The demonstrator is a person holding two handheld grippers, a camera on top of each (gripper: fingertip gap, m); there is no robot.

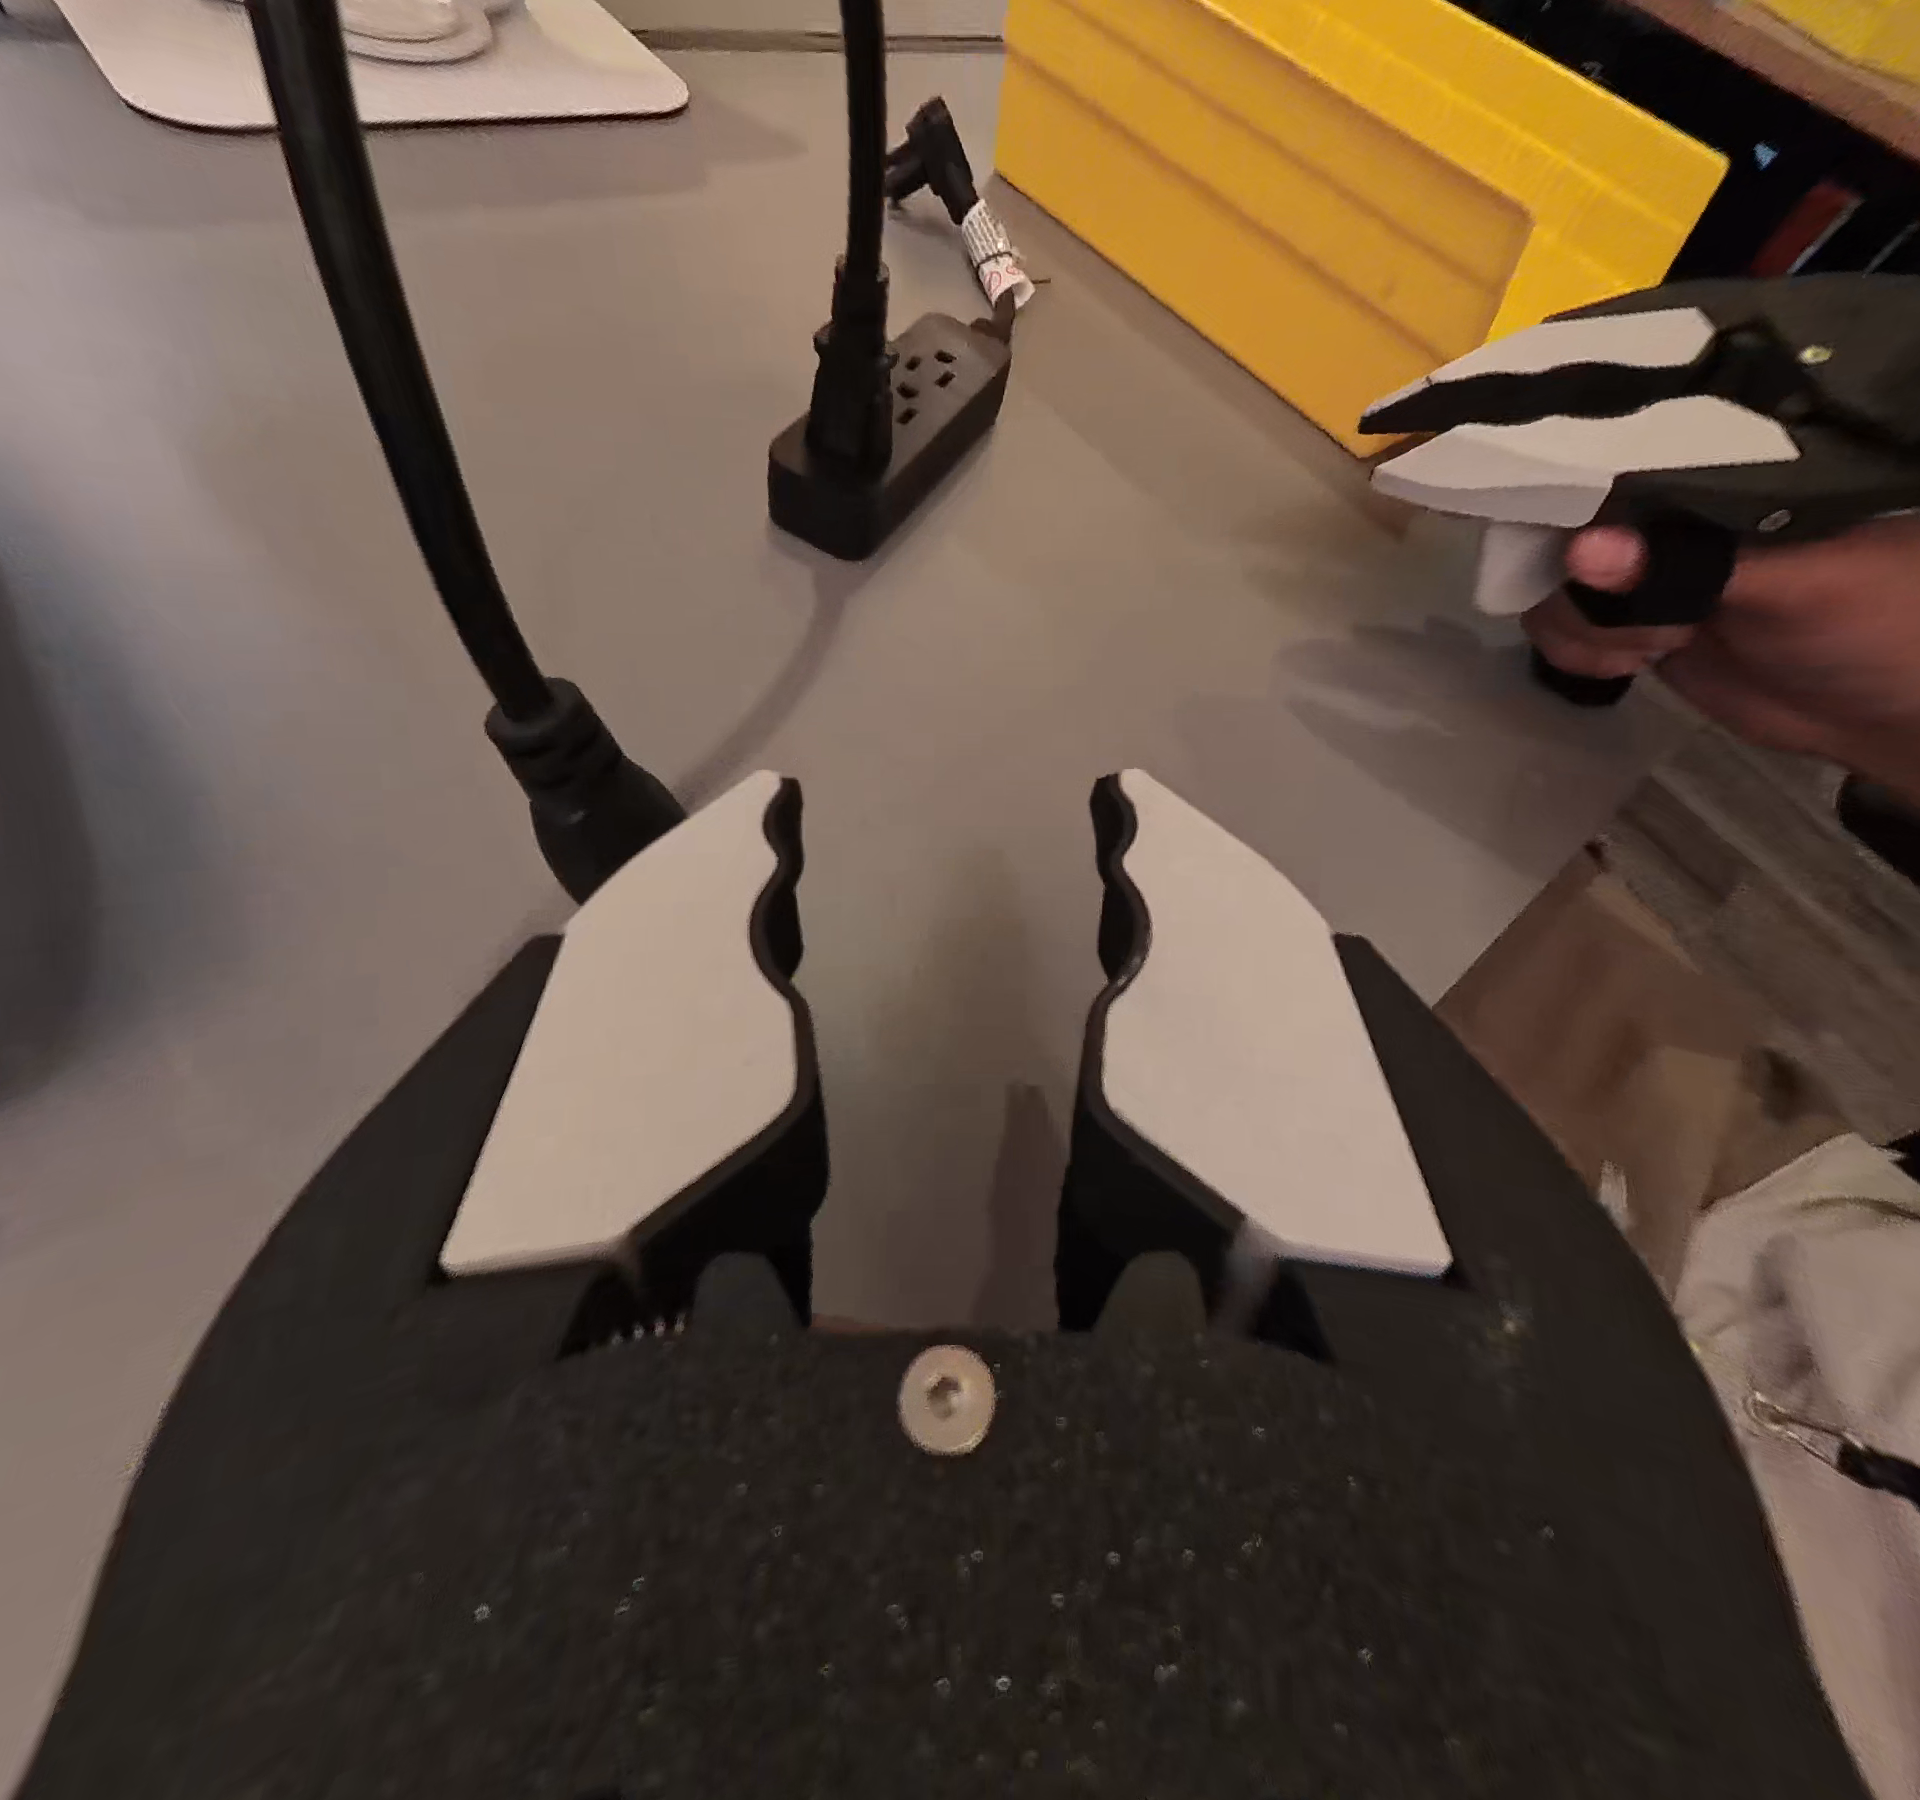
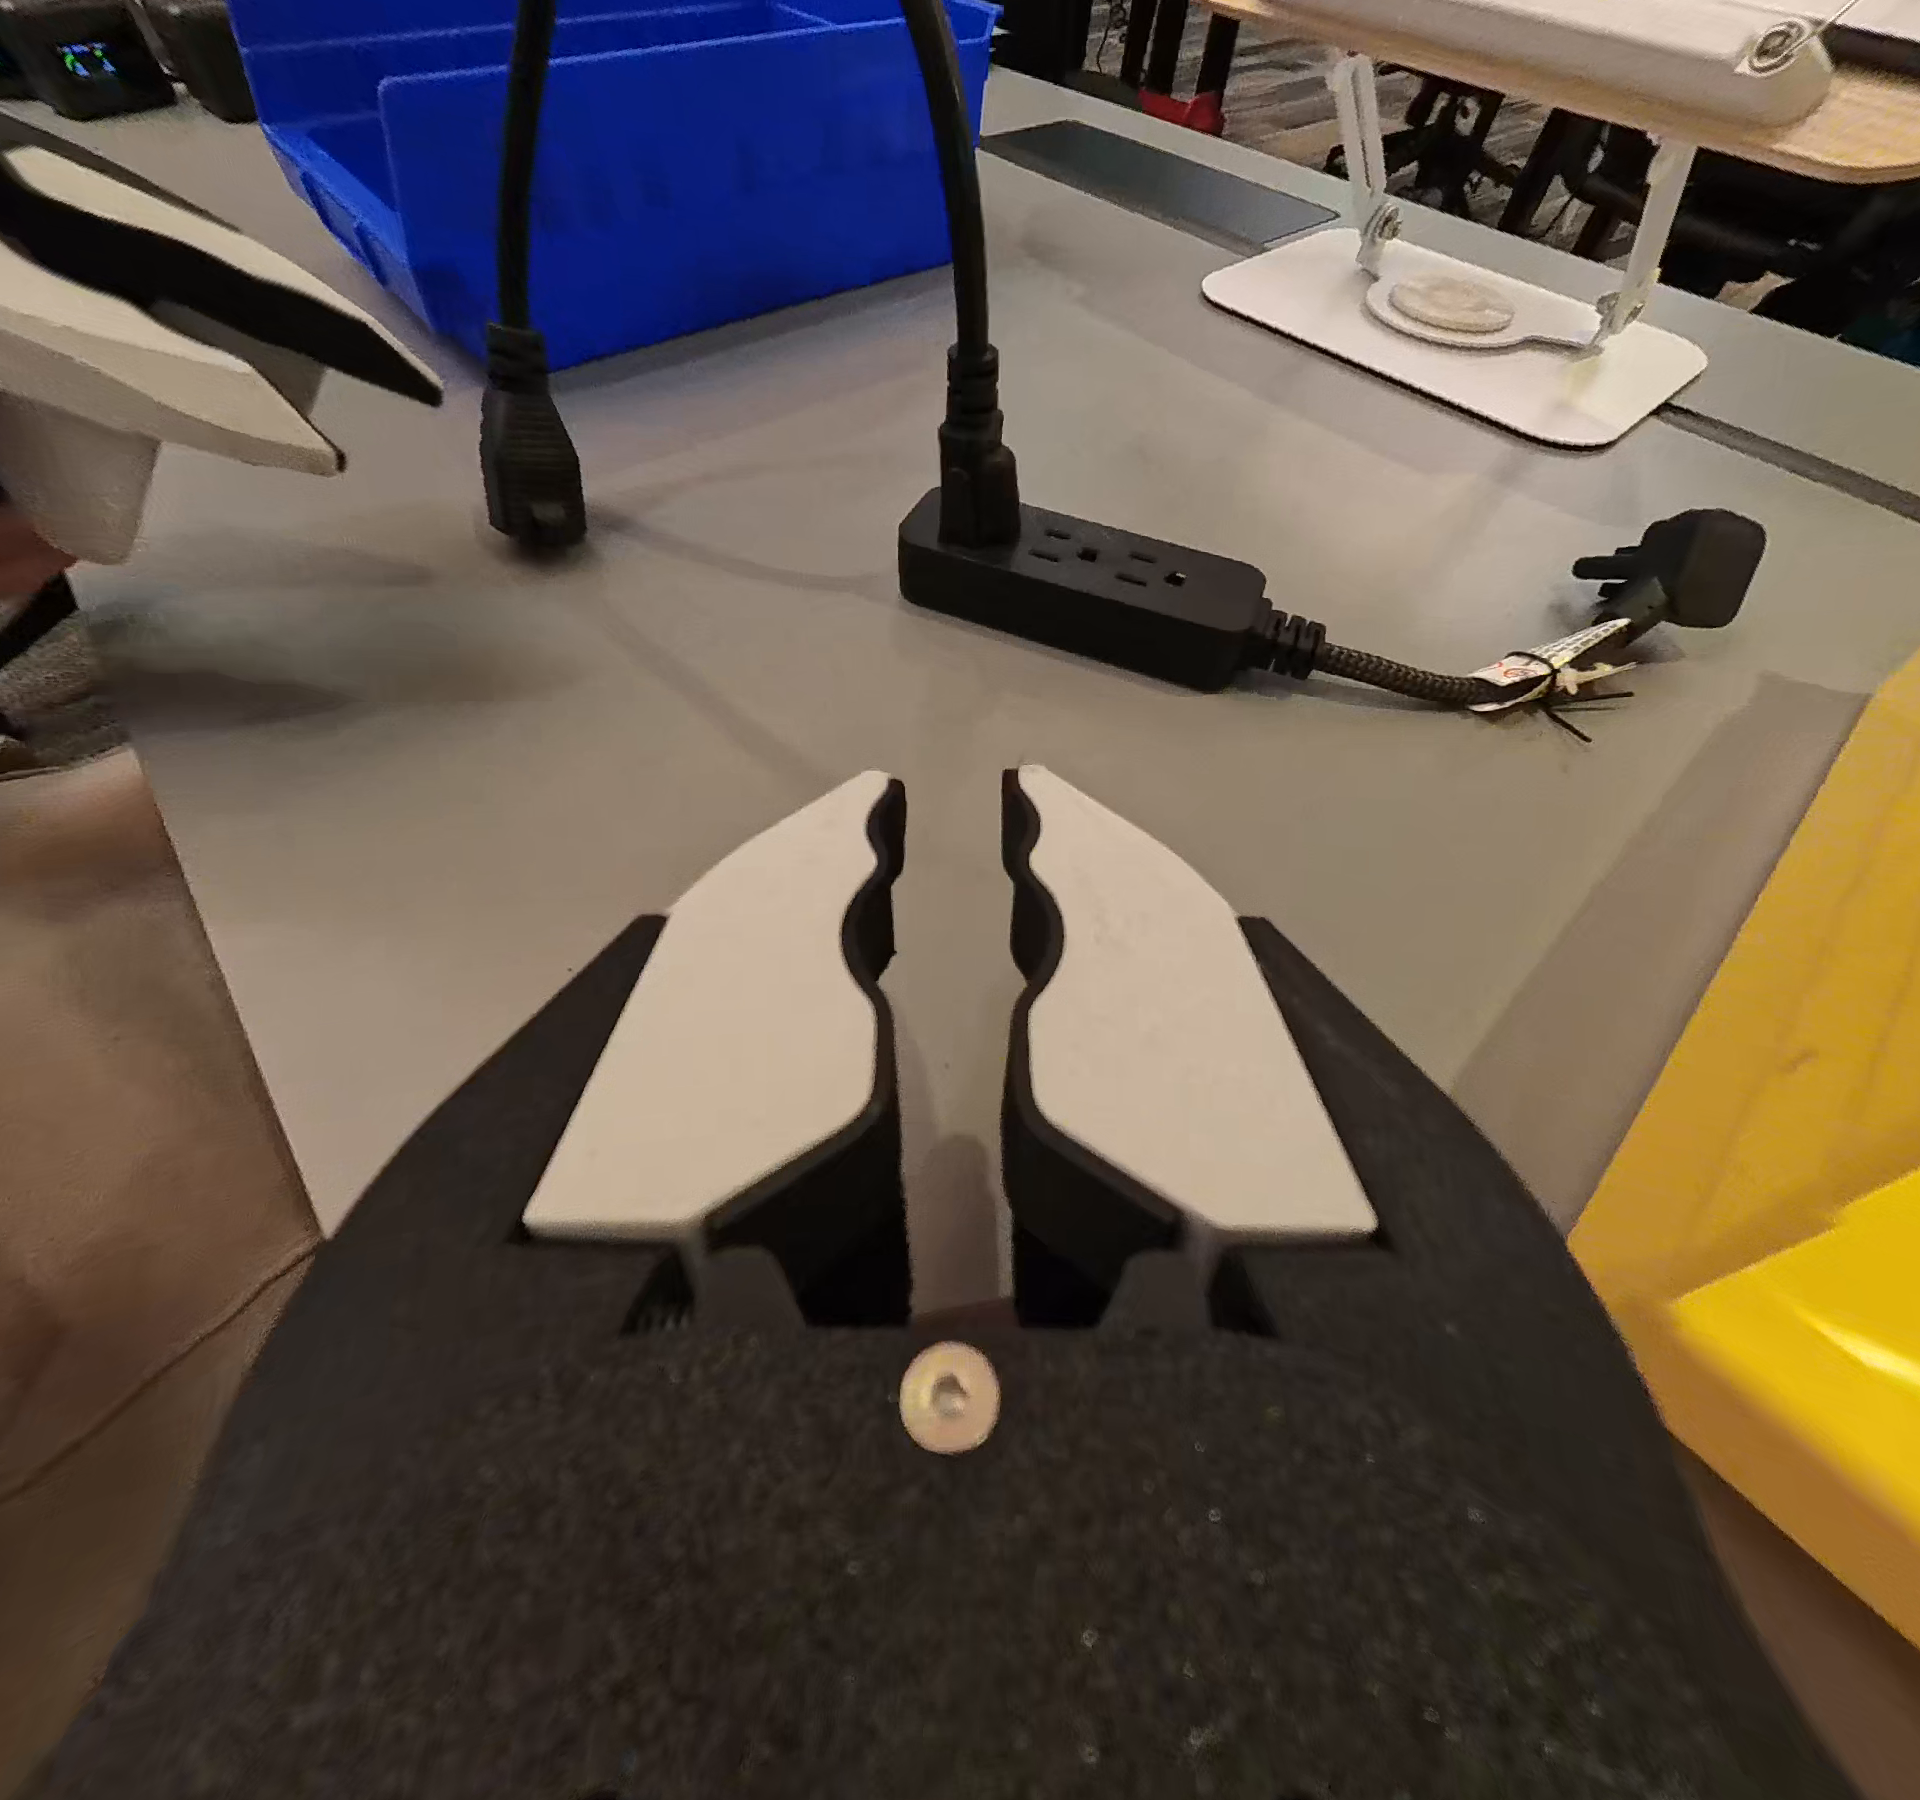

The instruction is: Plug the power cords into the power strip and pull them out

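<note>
Both grippers — left gripper and right gripper — hang empty, fingers parted, near the power strip, whose end socket holds one plug — likely awaiting removal.

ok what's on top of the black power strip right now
One black plug stands in the end socket of the power strip, its cord arching up. The remaining sockets show bare. The plug's prongs are hidden inside.

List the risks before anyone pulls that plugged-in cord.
1. The power strip lies loose on the table; neither gripper holds it, so it may lift with the plug.
2. The cord's free end hangs near the left gripper and could snag.
</note>
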